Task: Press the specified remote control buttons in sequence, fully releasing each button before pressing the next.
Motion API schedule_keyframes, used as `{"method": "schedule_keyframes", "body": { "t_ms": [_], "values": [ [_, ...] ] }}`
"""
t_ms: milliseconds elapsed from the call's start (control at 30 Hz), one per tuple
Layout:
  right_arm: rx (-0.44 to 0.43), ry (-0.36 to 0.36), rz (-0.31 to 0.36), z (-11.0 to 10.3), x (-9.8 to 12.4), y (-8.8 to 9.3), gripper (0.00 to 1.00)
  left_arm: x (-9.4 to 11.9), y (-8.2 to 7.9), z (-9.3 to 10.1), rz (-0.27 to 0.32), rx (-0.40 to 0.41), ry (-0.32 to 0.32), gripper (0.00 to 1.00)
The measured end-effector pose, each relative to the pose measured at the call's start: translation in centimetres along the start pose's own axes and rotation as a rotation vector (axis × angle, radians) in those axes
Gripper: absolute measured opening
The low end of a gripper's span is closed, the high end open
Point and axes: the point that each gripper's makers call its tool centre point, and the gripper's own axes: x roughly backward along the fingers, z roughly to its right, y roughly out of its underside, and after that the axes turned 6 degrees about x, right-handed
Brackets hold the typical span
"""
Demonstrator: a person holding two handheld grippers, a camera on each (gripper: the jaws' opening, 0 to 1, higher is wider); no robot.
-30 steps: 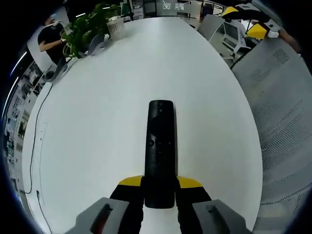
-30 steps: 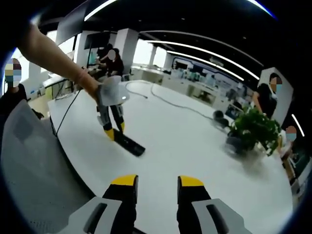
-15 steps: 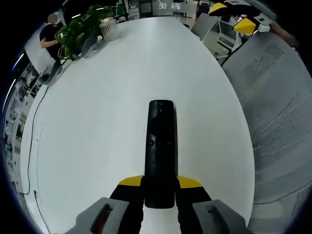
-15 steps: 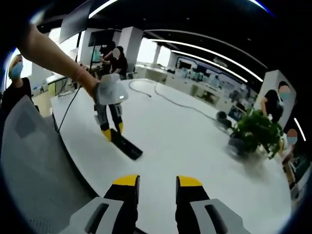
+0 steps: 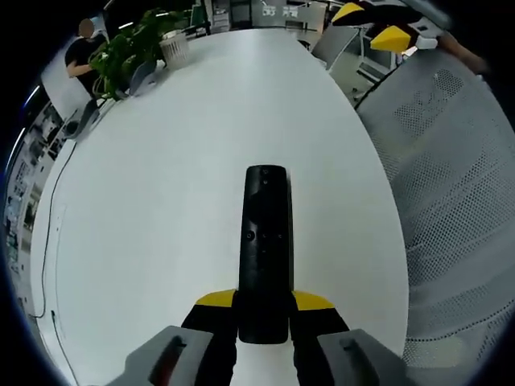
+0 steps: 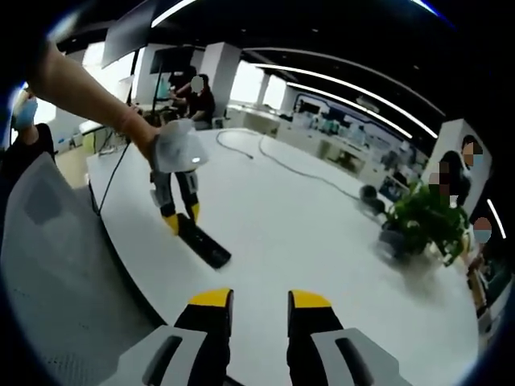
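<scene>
Our left gripper clamps the long black remote control at lower centre, steadying it flat on the white oval counter for pressing; our right gripper hovers, fingers narrowly apart, empty

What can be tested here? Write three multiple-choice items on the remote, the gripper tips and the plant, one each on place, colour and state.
1. Where is the potted plant?
A. On the white table
B. On the mesh chair
C. On the floor

2. What colour are the jaw tips of the right hand-held gripper?
A. Red
B. Yellow
C. Blue

3. How is the remote held?
A. Lying free
B. By a bare hand
C. Clamped at its near end in the left hand-held gripper

Answers: 1 A, the pot stands on the tabletop; 2 B, both tips are yellow; 3 C, the jaws press both its sides.
</scene>
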Motion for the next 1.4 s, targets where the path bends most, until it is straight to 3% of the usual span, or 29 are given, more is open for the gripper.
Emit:
{"method": "schedule_keyframes", "body": {
  "t_ms": [833,1400],
  "values": [
    [0.034,-0.049,-0.021,-1.0,-0.3,0.2,0.21,0.0,0.0,2.4,0.042,0.017,0.007,0.25],
    [0.063,-0.097,-0.049,-2.0,-0.6,0.6,0.18,0.0,-0.1,5.0,0.066,0.015,0.014,0.25]
  ]
}}
